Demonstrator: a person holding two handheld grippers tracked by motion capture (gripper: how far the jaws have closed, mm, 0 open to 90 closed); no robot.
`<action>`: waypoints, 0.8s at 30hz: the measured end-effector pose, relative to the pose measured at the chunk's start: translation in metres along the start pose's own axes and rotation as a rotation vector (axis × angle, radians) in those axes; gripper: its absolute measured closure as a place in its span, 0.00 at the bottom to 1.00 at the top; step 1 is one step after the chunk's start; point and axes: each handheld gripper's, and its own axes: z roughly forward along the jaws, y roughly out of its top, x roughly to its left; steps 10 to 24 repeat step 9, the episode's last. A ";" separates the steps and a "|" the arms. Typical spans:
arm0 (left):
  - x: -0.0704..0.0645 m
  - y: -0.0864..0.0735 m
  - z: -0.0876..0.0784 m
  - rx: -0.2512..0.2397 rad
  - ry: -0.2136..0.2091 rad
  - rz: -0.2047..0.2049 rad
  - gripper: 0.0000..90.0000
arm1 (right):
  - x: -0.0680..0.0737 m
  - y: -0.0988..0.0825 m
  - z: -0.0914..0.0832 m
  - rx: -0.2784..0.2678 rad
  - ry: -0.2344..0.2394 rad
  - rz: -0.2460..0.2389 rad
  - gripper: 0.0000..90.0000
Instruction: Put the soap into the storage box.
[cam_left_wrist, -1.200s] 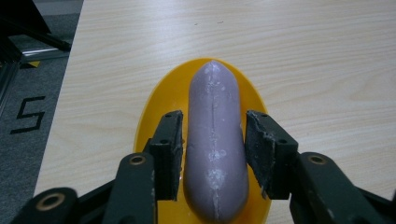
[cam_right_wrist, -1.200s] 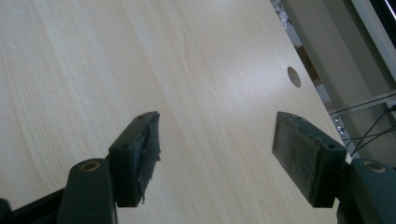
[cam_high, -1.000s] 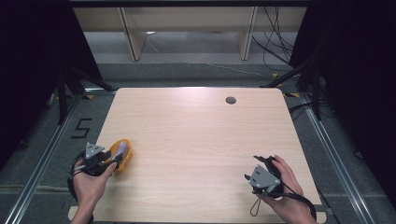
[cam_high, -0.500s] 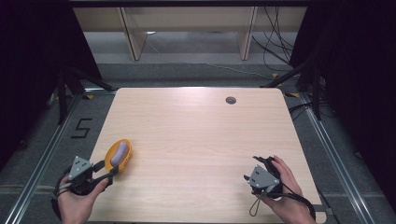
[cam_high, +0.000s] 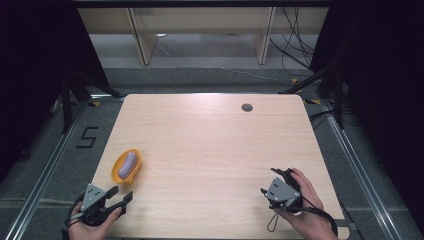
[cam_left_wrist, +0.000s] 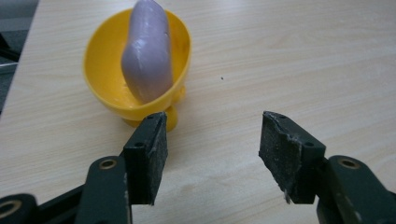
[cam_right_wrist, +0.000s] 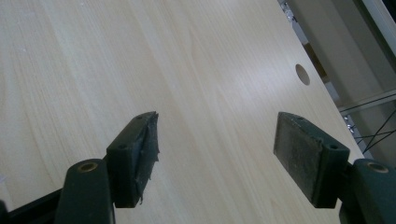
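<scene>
Only writing I can spot: a black "5" (cam_high: 86, 137) marked on the floor, left of the worktop (cam_high: 210, 150). No brands or labels on anything else.

Count: 1 yellow cup (cam_high: 126, 167), 1 pale purple bar (cam_high: 128, 164) lying inside it, 2 grippers, 1 round hole (cam_high: 247, 107) in the worktop near its far edge.

The cup sits on the worktop's left side toward the near edge, standing on a small foot; the bar leans lengthwise in it, top end poking past the rim. In the left gripper view the cup (cam_left_wrist: 137, 74) and bar (cam_left_wrist: 147, 49) are just ahead of the tips, a bit left of centre, apart from them.

Left gripper (cam_high: 121, 200) is at the near-left corner, in a hand; its fingers (cam_left_wrist: 149, 149) have just been opening and stand spread w/ nothing between them, bare wood in the gap.

Right gripper (cam_high: 267, 192) is near the near-right corner, also in a hand. Its fingers (cam_right_wrist: 135, 154) are spread wide over bare worktop, nothing pinched; the hole (cam_right_wrist: 302, 74) shows far off.
</scene>
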 end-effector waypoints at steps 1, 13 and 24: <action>0.000 0.000 0.001 -0.001 0.004 0.005 0.46 | 0.000 -0.001 0.001 -0.005 0.007 -0.008 0.35; 0.002 -0.002 0.004 0.013 -0.007 -0.010 0.46 | 0.001 -0.002 0.003 -0.006 0.024 0.017 0.35; 0.002 -0.002 0.004 0.013 -0.007 -0.010 0.46 | 0.001 -0.002 0.003 -0.006 0.024 0.017 0.35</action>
